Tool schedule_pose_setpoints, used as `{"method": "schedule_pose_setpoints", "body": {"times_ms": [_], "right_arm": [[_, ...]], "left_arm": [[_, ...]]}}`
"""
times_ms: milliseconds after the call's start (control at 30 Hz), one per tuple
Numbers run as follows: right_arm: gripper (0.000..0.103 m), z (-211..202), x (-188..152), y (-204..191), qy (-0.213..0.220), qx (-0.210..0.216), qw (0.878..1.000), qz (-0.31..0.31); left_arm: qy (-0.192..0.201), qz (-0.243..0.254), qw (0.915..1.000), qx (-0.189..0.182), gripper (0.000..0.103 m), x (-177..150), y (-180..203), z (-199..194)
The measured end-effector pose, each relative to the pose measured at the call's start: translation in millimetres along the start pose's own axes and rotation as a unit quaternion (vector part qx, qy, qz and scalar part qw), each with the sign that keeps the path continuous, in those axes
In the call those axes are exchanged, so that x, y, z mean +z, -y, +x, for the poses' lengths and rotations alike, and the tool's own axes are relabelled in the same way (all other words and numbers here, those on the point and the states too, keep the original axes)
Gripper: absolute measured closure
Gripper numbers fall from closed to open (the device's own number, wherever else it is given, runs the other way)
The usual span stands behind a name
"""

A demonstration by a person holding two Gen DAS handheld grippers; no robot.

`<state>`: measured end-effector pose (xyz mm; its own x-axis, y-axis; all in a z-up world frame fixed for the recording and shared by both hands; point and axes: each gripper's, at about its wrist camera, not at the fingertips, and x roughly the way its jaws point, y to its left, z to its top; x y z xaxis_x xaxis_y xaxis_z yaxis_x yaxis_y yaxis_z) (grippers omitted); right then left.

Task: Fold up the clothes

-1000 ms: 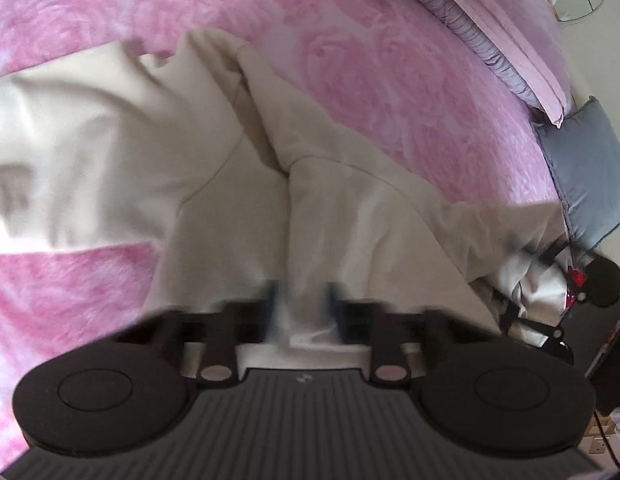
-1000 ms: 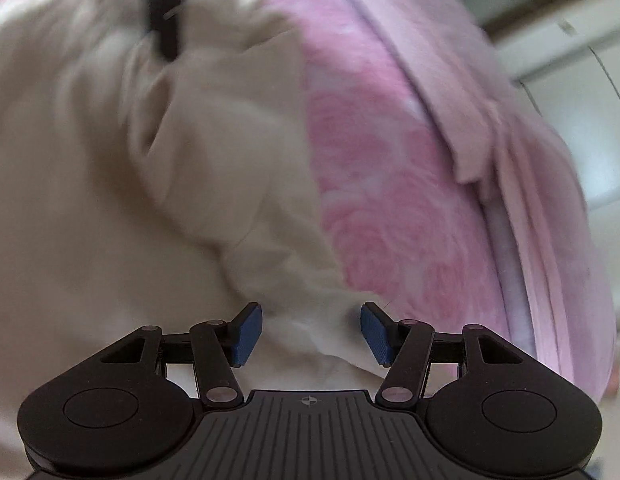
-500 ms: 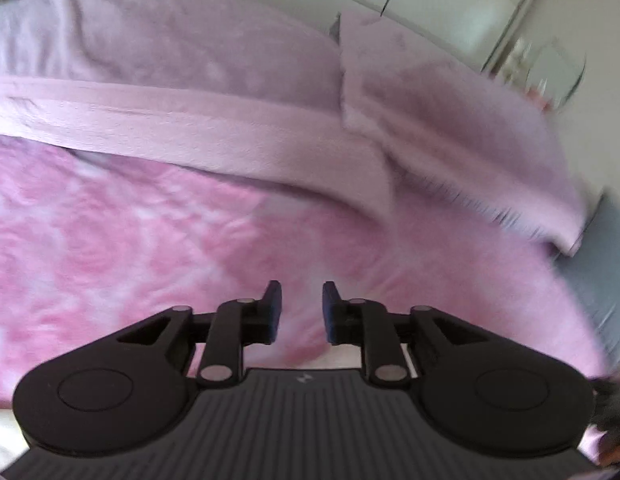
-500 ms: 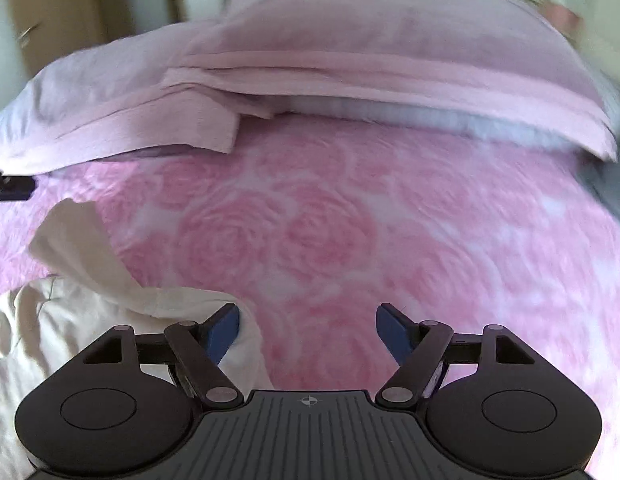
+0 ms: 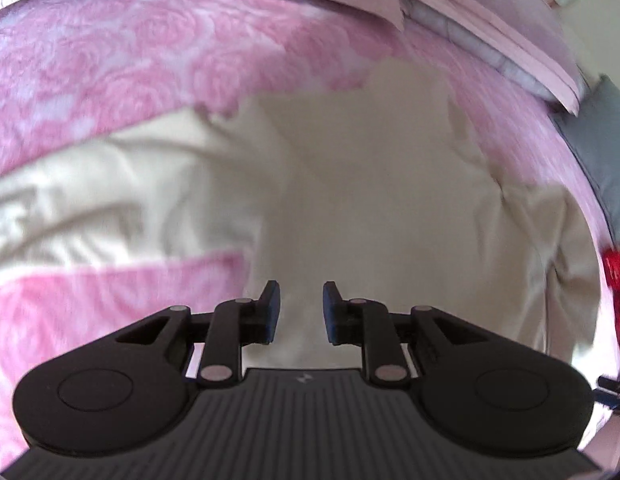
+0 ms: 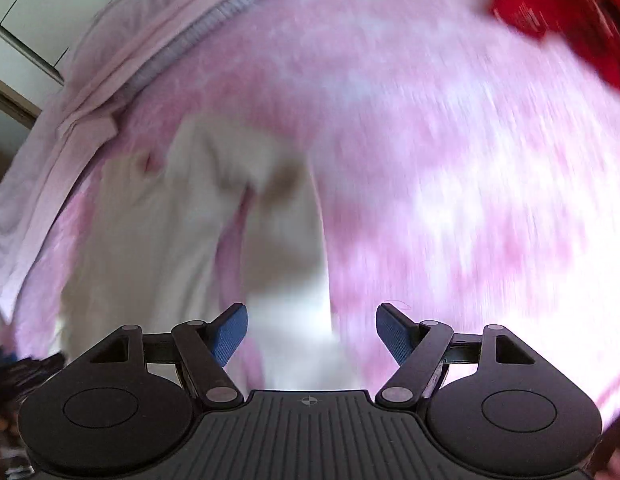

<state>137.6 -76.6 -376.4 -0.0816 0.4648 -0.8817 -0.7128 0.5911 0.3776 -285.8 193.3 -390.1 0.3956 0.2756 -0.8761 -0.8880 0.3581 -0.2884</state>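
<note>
Cream garment (image 5: 369,184); pink rose-patterned bedspread (image 5: 110,60); lilac pillows (image 5: 489,20).

Both views swing down from the pillows back onto the cream garment (image 5: 349,200). The left claw (image 5: 297,312) now stands parted over it, gripping nothing. The right claw (image 6: 311,334) spreads wider.

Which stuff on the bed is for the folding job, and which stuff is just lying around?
For the job:
- cream garment, spread on the bed
- left hand-held gripper, open, holding nothing
- right hand-held gripper, open, holding nothing

Just lying about:
- pink rose bedspread
- pink pillows
- grey cushion
- red thing, too blurred to name
</note>
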Motion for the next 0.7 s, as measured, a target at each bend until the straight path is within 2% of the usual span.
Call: {"method": "schedule_pose_setpoints", "body": {"times_ms": [133,167,200,233,267,367,433,467,533,567,600,700], "right_arm": [[0.029,18.3,-54.1,-4.3,-0.033,-0.044,0.998,-0.028],[0.037,14.8,-54.3,-5.4,-0.020,-0.066,0.997,-0.030],[0.066,8.4,-51.5,-6.5,-0.001,-0.091,0.995,-0.031],[0.085,2.1,-48.6,-7.5,0.018,-0.116,0.993,-0.032],[0.097,-4.3,-45.8,-8.6,0.037,-0.140,0.989,-0.033],[0.097,-23.3,-37.2,-11.7,0.093,-0.213,0.972,-0.037],[0.097,-35.9,-31.5,-13.8,0.130,-0.261,0.956,-0.039],[0.096,-46.8,-24.2,-3.6,0.142,-0.294,0.945,-0.014],[0.070,-46.1,-29.2,-12.1,0.135,-0.273,0.953,-0.003],[0.045,-44.3,-33.0,-18.3,0.129,-0.257,0.958,-0.001],[0.035,-42.6,-36.7,-24.6,0.124,-0.241,0.963,0.002],[0.035,-37.2,-48.0,-43.3,0.107,-0.192,0.976,0.009]], "left_arm": [[-0.002,0.008,1.0000,-0.004,0.086,-19.9,-9.6,-20.8],[0.000,0.008,1.0000,-0.003,0.086,-23.1,-13.4,-26.8],[0.003,0.008,1.0000,-0.002,0.086,-26.0,-17.2,-32.8],[0.008,0.010,0.9999,0.000,0.086,-26.7,-20.7,-39.1],[0.013,0.012,0.9998,0.002,0.086,-27.4,-24.1,-45.5],[0.031,0.016,0.9994,0.008,0.086,-29.9,-35.4,-69.1],[0.041,0.015,0.9990,0.012,0.086,-31.2,-42.9,-84.7],[0.044,0.014,0.9988,0.016,0.086,-32.2,-46.5,-91.3],[0.049,0.013,0.9984,0.024,0.086,-34.4,-54.8,-103.2],[0.051,0.009,0.9983,0.027,0.086,-36.4,-59.9,-108.4],[0.053,0.003,0.9981,0.030,0.086,-38.5,-66.4,-113.1],[0.057,-0.017,0.9972,0.046,0.081,-47.0,-87.8,-123.1]]}}
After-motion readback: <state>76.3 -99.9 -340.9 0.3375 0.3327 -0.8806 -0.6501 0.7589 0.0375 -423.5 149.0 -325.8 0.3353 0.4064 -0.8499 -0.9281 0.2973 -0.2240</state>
